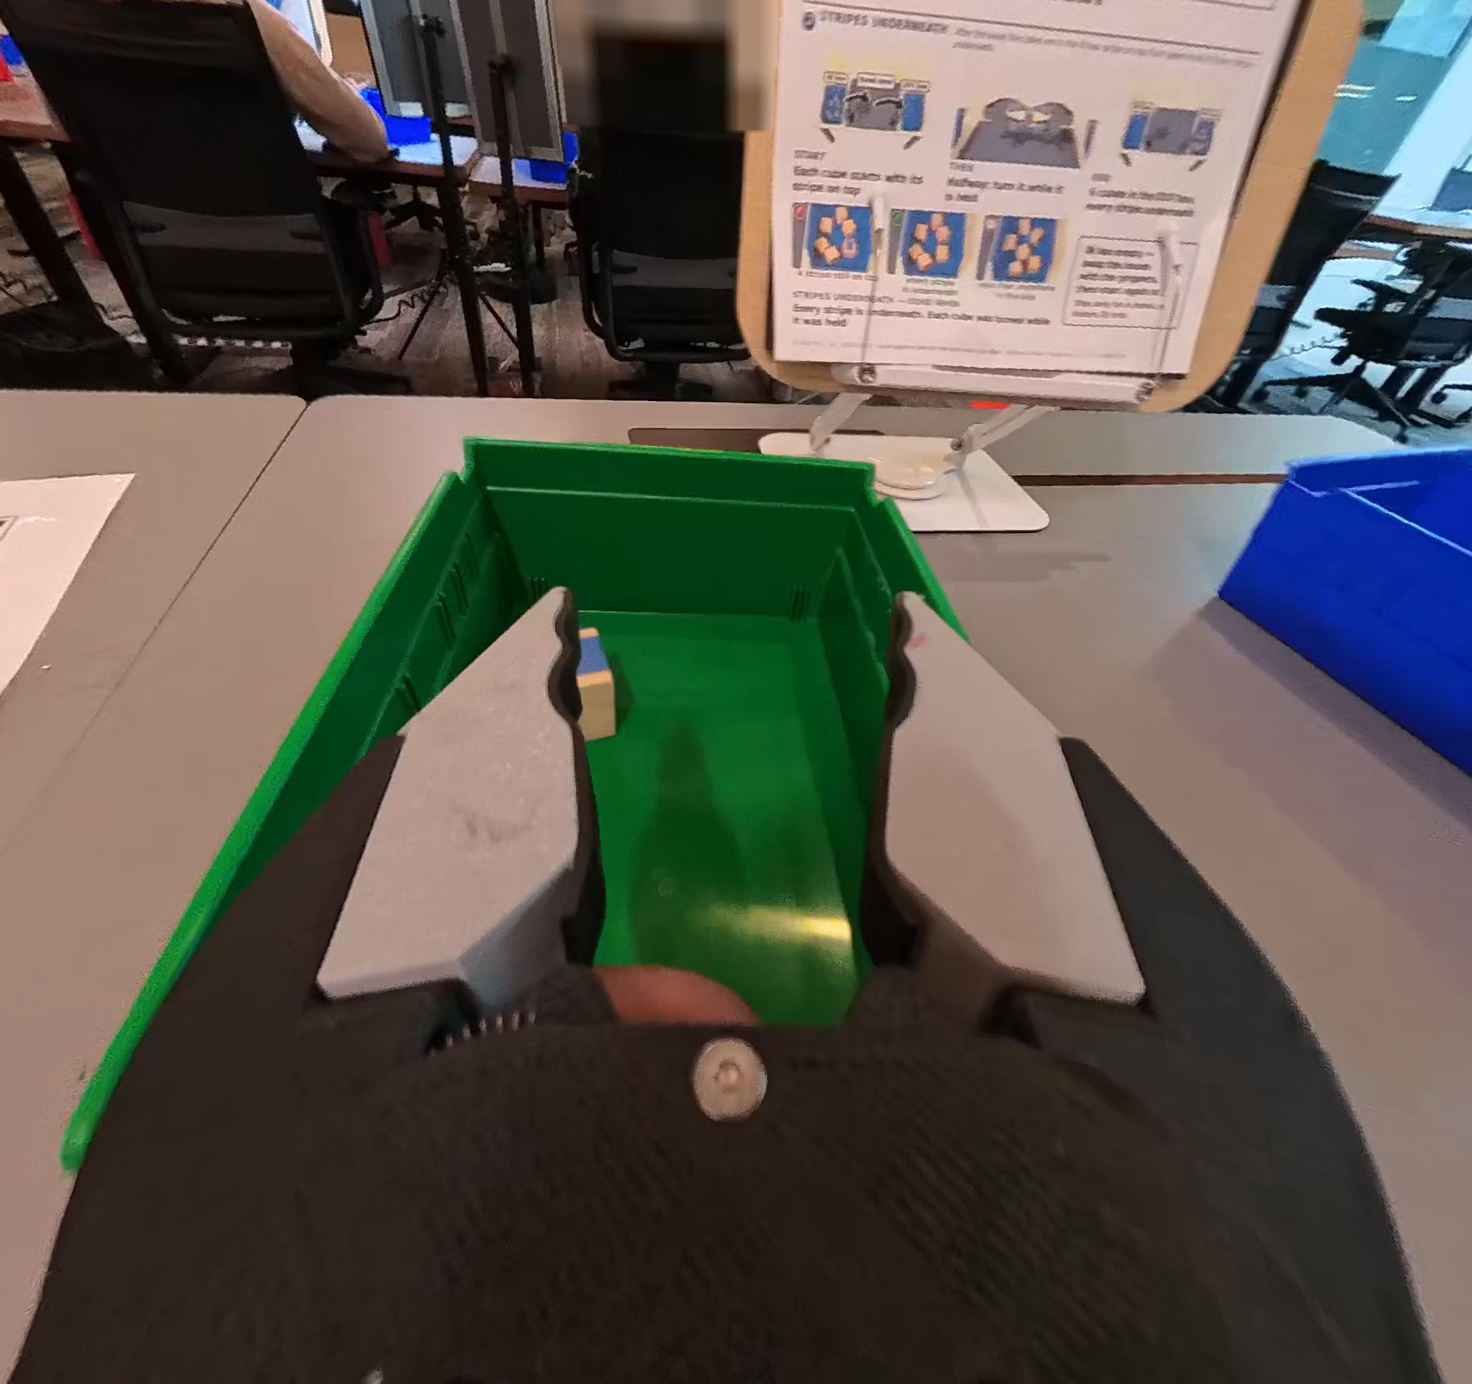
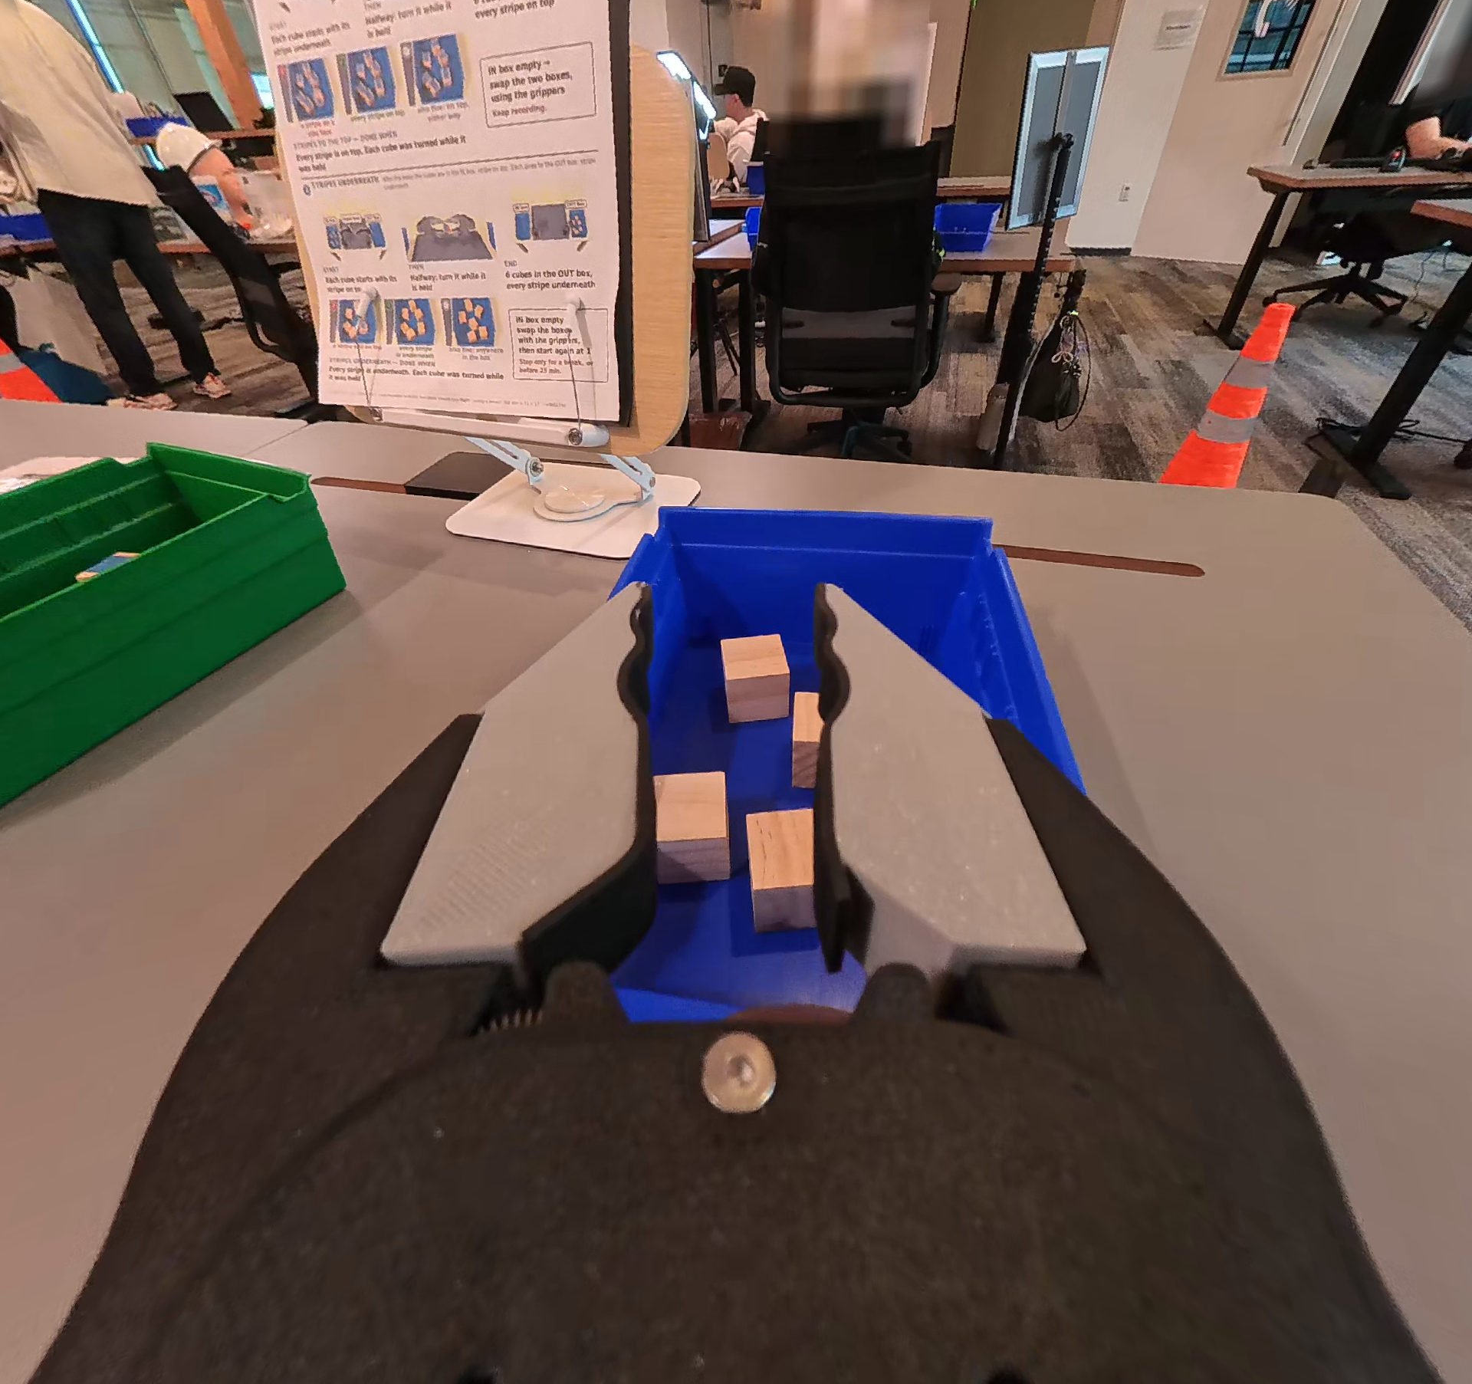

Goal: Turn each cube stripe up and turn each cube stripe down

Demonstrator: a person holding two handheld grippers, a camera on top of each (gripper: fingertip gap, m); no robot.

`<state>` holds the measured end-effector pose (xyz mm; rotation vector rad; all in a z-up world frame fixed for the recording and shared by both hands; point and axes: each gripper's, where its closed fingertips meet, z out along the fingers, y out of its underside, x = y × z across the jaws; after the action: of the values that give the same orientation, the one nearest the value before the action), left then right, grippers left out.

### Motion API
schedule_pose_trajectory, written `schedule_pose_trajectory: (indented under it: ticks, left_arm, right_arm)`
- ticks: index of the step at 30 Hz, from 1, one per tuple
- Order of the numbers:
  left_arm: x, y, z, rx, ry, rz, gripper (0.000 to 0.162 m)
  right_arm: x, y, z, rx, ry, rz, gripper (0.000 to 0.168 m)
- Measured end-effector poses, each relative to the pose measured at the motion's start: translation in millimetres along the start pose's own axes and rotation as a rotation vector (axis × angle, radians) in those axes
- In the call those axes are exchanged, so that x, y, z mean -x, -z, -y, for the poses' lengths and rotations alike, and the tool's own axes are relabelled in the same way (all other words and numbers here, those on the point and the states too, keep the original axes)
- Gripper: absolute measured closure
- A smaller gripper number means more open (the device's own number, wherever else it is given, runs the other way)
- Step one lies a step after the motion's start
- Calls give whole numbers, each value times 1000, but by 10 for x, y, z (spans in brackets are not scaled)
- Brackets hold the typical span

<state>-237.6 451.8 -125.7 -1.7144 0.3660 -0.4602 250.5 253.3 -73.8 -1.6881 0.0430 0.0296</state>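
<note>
My left gripper (image 1: 731, 657) is open above the green bin (image 1: 677, 541). One wooden cube (image 1: 597, 680) with a blue stripe on top sits on the bin floor, partly hidden behind my left finger. My right gripper (image 2: 729, 649) is open and empty above the blue bin (image 2: 828, 549). Several plain wooden cubes lie in it with no stripe showing: one at the back (image 2: 754, 676), one by my left finger (image 2: 691, 824), one in front (image 2: 781, 864), one partly hidden behind my right finger (image 2: 804, 736). The striped cube also shows in the right wrist view (image 2: 111, 567).
An instruction sheet on a white stand (image 1: 1004, 151) stands at the back of the grey table (image 1: 1195, 708). The blue bin (image 1: 1370, 589) lies right of the green bin (image 2: 143, 589). A white paper (image 1: 48, 549) lies at the left. Chairs, desks and an orange cone (image 2: 1235, 398) are beyond.
</note>
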Motion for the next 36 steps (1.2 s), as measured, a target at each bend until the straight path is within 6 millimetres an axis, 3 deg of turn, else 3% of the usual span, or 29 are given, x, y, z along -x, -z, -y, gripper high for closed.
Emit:
schedule_pose_trajectory:
  ticks: [9, 13, 18, 26, 32, 36]
  left_arm:
    - [572, -824, -44, 274, 13, 74, 86]
    - [760, -1057, -259, 438, -56, 129, 91]
    - [805, -1172, -776, 659, -53, 142, 96]
    - [955, -1151, -1208, 781, -122, 228, 116]
    - [912, -1157, -1124, 725, -220, 239, 116]
    - [550, -999, -650, 507, -269, 133, 117]
  right_arm:
    - [32, 16, 14, 0, 5, 0, 131]
    - [55, -32, -26, 20, 18, 4, 131]
    - [91, -37, -22, 24, 30, 12, 131]
    - [84, 64, 97, -19, 22, 23, 131]
    - [214, 144, 121, -8, 11, 68, 128]
    - [515, 120, 86, 32, 12, 174, 127]
